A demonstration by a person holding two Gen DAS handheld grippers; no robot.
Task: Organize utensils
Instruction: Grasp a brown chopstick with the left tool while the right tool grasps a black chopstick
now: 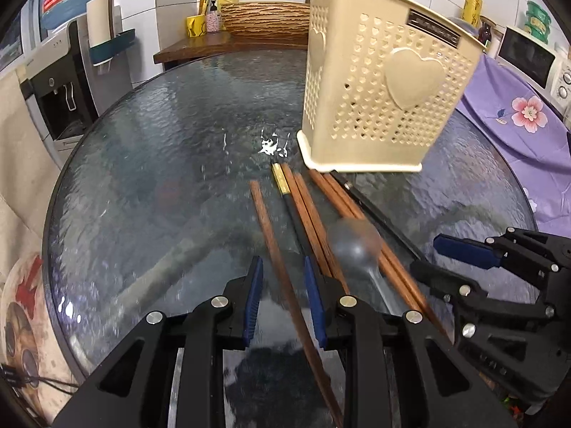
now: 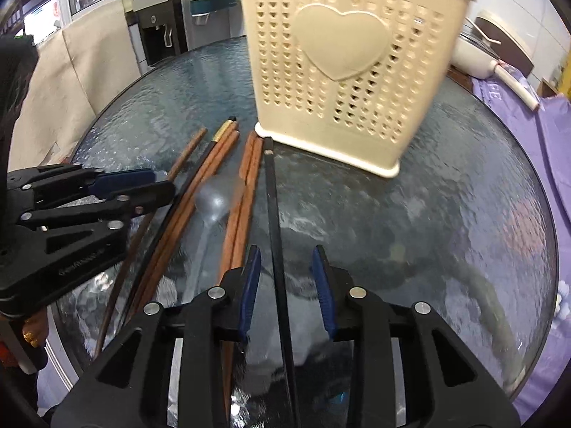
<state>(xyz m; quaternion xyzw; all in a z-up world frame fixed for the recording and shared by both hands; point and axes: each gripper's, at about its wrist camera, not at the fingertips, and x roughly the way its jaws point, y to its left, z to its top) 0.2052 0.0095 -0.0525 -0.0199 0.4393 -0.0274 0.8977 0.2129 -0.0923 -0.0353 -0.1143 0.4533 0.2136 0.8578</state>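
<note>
Both wrist views close, angled down; share chopsticks, holder.

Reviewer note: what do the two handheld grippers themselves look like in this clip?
Both match: the left gripper and right gripper have matte black angular bodies with triangular cut-outs, round silver bolt heads at the joints, and ribbed blue pads lining the inner faces of the fingers. No cables, sleeves or hands are visible.
</note>
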